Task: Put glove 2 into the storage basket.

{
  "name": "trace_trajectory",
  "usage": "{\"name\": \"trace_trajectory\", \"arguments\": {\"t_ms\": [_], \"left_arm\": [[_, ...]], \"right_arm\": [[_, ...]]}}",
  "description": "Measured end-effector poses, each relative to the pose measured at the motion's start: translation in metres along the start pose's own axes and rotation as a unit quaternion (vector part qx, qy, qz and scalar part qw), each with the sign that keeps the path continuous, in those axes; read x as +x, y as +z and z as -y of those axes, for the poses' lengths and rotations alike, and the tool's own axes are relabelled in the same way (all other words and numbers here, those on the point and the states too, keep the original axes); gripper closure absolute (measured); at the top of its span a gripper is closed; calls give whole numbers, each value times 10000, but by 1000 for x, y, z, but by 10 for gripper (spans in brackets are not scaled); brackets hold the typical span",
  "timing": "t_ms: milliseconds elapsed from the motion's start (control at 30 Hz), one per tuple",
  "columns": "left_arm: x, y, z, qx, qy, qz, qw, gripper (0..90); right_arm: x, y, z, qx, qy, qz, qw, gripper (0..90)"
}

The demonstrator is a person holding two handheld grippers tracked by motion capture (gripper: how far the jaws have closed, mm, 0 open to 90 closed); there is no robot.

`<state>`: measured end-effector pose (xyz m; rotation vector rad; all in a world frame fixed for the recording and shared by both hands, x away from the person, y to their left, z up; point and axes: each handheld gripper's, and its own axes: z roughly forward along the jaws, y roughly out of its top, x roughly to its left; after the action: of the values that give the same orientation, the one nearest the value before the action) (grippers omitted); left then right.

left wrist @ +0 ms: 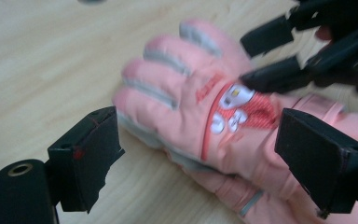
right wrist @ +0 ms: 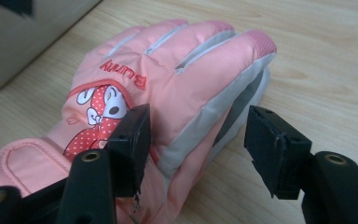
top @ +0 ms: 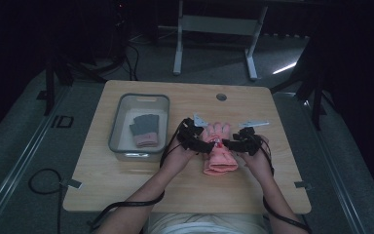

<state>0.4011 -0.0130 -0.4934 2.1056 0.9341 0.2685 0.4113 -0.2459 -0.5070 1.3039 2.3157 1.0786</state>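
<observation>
Closing in: both grippers are converging on the pink glove [top: 219,151], which lies on the wooden surface [top: 126,180] just right of the grey bin [top: 139,100], its fingers pointing away from the person.
Glove pile: in the left gripper view a second pink layer shows under the top glove [left wrist: 205,116], so this looks like a pair stacked one on the other; I judge that, not see it fully.
Left gripper [top: 195,138]: at the glove's left edge, jaws apart, straddling the cuff-side half in its own view; neither pad is pressed into the fabric.
Right gripper [top: 239,142]: at the glove's right edge, jaws apart; in the right gripper view one jaw sits over the printed back of the glove [right wrist: 168,79], the other hangs beside the grey side seam, with the glove's edge between them.
Bin contents: a dark grey glove [top: 144,127] with a pink cuff already lies inside.
Step in hand: lining up a grasp on the pink glove, not yet gripping.
Next move calls for: the right gripper's jaws to shut on the padded edge between them, and the left to take the opposite edge or the cuff, deep enough that the slick fabric does not slide out.
Likely goal: lifting the glove over the bin wall to join the grey one.
</observation>
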Motion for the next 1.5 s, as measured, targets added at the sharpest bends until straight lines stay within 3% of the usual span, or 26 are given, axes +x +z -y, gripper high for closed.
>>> {"name": "trace_trajectory", "arguments": {"t_ms": [67, 200, 300, 400, 467, 533, 667, 767, 900, 1033, 1500], "left_arm": [[4, 10, 4, 251, -153, 13, 9996, 137], [11, 23, 13, 456, -476, -41, 9978, 182], [20, 36, 20, 619, -761, 243, 9949, 216], [31, 50, 24, 706, -1207, 773, 9871, 244], [35, 54, 26, 667, -1359, 1030, 9831, 299], [37, 56, 26, 653, -1373, 1275, 9801, 408], [39, 54, 25, 642, -1437, 1509, 9759, 617], [36, 50, 21, 646, -1354, 1462, 9778, 716], [31, 45, 15, 675, -1246, 1379, 9803, 749], [27, 38, 9, 667, -1131, 1343, 9822, 761], [25, -10, -21, 329, -747, 1195, 9895, 766]], "right_arm": [[1, 4, 1, 111, -79, -20, 9999, 401], [1, 14, 1, 356, -116, -89, 9993, 363], [-3, 19, 1, 504, 6, -225, 9985, 356], [-3, 24, 1, 692, 102, -263, 9972, 363], [-3, 26, 0, 756, 152, -368, 9963, 439], [-5, 28, 0, 796, 236, -613, 9947, 520], [-4, 28, 0, 743, 231, -736, 9942, 607], [-1, 25, 0, 639, 280, -683, 9952, 649], [1, 19, -1, 519, 328, -643, 9960, 666], [-1, 14, -1, 399, 468, -754, 9953, 676], [17, -17, -30, -111, 201, -736, 9970, 679]]}}
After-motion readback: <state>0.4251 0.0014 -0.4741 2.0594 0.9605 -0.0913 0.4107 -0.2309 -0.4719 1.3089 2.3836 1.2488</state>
